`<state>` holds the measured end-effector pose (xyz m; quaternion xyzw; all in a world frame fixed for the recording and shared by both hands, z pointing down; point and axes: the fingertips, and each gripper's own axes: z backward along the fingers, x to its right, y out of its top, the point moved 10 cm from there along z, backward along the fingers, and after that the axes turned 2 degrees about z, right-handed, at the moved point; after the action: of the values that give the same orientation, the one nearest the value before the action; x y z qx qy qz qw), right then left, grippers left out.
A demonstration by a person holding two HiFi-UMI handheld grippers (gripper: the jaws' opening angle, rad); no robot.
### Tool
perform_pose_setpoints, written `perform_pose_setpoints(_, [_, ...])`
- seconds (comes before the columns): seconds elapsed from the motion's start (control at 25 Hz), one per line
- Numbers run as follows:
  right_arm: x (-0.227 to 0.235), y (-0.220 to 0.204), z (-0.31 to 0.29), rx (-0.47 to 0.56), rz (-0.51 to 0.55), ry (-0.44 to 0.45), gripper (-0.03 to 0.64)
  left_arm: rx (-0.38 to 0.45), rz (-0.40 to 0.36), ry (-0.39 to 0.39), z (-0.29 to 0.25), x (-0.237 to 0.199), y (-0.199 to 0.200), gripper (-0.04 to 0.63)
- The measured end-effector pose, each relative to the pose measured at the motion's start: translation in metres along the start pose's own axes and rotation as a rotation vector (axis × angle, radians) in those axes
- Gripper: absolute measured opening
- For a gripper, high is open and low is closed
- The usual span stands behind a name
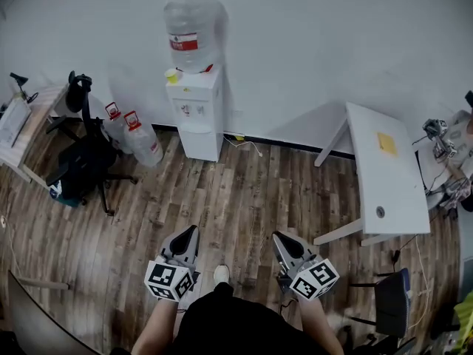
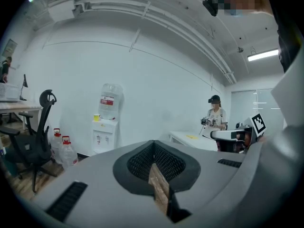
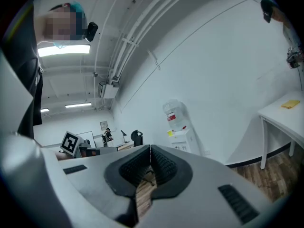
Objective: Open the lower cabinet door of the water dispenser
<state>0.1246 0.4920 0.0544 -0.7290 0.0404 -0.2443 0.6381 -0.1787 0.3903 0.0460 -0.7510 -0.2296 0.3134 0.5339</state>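
A white water dispenser with a clear bottle on top stands against the far wall; its lower cabinet door is closed. It also shows small in the left gripper view as the water dispenser and in the right gripper view as the water dispenser. My left gripper and right gripper are held side by side low in the head view, far from the dispenser across the wood floor. Both are shut with nothing between the jaws; the left gripper and right gripper have tips meeting.
Two spare water bottles stand left of the dispenser, next to a black office chair and a desk. A white table stands at the right. Another person stands by that table in the left gripper view.
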Motion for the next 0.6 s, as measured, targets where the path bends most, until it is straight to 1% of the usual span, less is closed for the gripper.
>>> perform_pose_setpoints(0.32, [0.008,0.006,-0.054,-0.011,0.006,-0.059,0.023,0.007,0.008,-0.057,-0.044,-0.057,0.017,0.014])
perform_pose_setpoints(0.48, [0.006,0.012,-0.076,-0.024,0.045,-0.055,0.023,0.007,0.025,-0.068,-0.054,-0.079,0.017,0.014])
perform_pose_setpoints(0.6, [0.007,0.014,-0.091,-0.026,0.047,-0.056,0.023,0.012,0.033,-0.074,-0.061,-0.091,0.019,0.014])
